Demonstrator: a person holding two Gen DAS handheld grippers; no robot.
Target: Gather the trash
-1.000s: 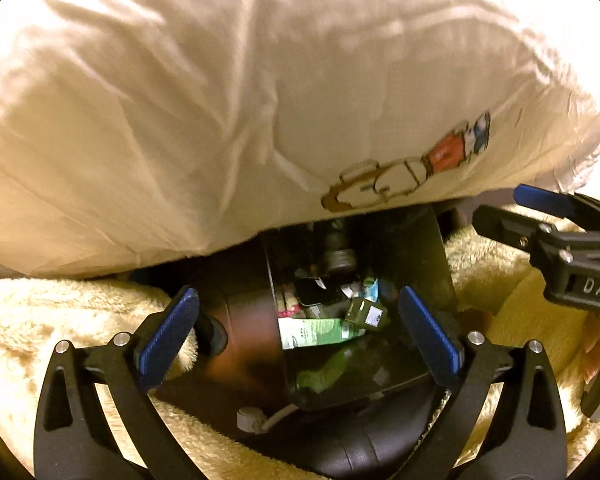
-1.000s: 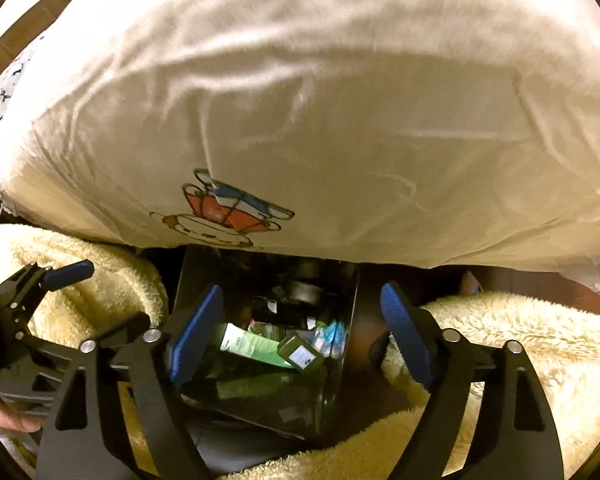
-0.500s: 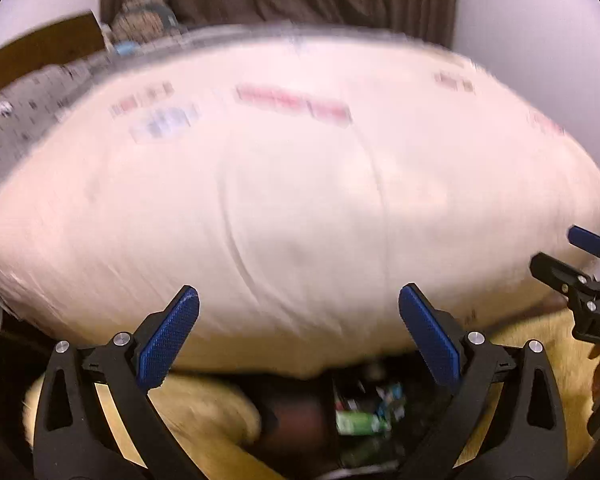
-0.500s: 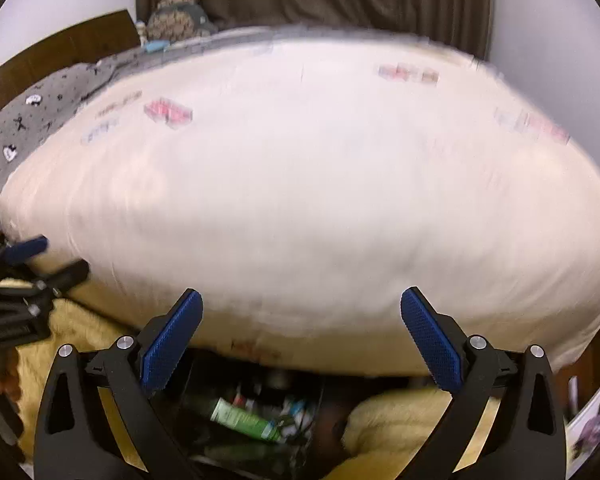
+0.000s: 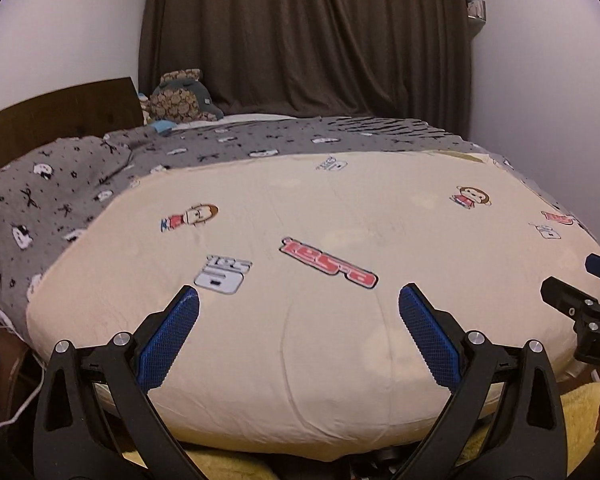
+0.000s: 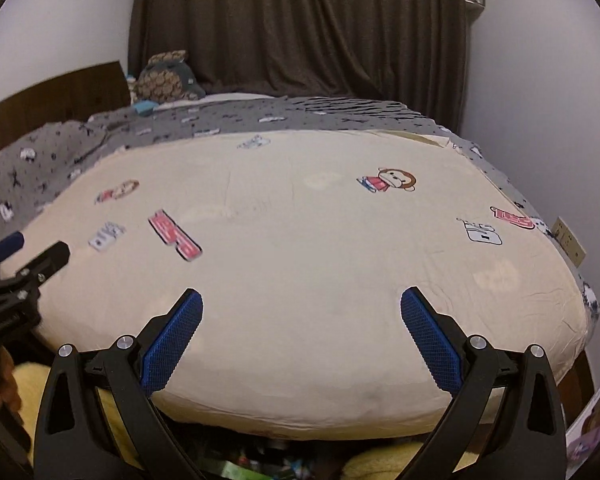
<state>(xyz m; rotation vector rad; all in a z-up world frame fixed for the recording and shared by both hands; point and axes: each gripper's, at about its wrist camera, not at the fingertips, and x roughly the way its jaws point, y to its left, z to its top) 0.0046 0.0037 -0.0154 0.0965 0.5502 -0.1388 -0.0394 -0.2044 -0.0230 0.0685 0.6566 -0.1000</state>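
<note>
My left gripper point(image 5: 299, 304) is open and empty, held above the foot of a bed with a cream cartoon-print sheet point(image 5: 320, 220). My right gripper point(image 6: 301, 306) is open and empty over the same sheet point(image 6: 300, 220). A strip of trash point(image 6: 240, 468) in a dark bin shows only at the bottom edge of the right wrist view, below the mattress edge. The right gripper's side shows at the right edge of the left wrist view point(image 5: 584, 304). The left gripper's side shows at the left edge of the right wrist view point(image 6: 16, 272).
A grey patterned blanket point(image 5: 80, 184) covers the bed's far side. A plush toy point(image 5: 180, 98) sits by the wooden headboard point(image 5: 40, 120). Dark curtains point(image 5: 300, 40) hang behind. A yellow fluffy rug point(image 6: 380, 462) lies below the mattress. A wall outlet point(image 6: 568, 240) is at right.
Both grippers have swung up from the trash bin under the mattress edge to face across the top of the bed. The bin has dropped almost out of view. Both stay open.
</note>
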